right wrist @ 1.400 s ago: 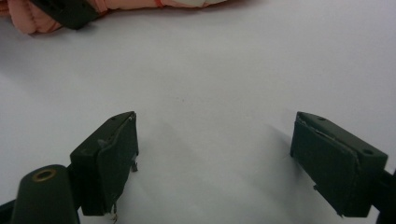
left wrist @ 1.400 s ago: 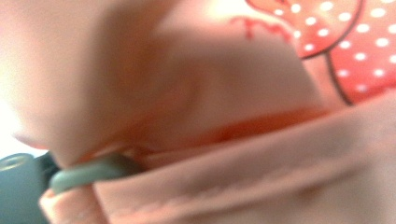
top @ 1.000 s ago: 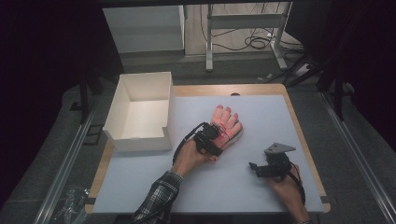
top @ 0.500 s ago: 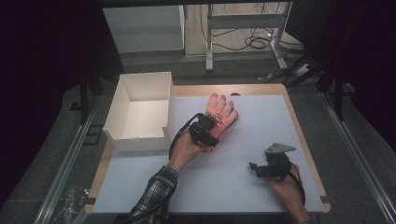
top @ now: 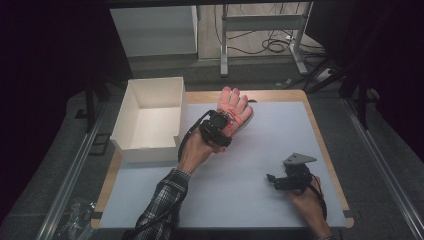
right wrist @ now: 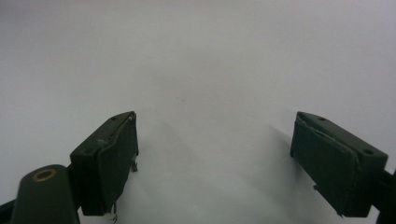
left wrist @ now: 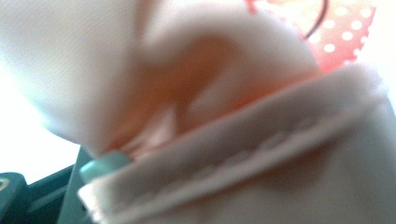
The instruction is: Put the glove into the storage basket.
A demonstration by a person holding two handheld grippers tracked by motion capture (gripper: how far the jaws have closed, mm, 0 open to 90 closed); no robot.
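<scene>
Glove (top: 235,107) fingers point away toward table's far edge, cuff in left hand-held gripper (top: 220,129).

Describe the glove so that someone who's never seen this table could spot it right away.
Start at the white sheet covering the table, then look at its far edge, just right of the open white box. The glove is there, gripped at its cuff by the left tongs. It is the one pink thing in sight, fingers spread and pointing away from the person.

Wooden table (top: 320,131), white mat (top: 280,140), white box (top: 150,120)
</scene>
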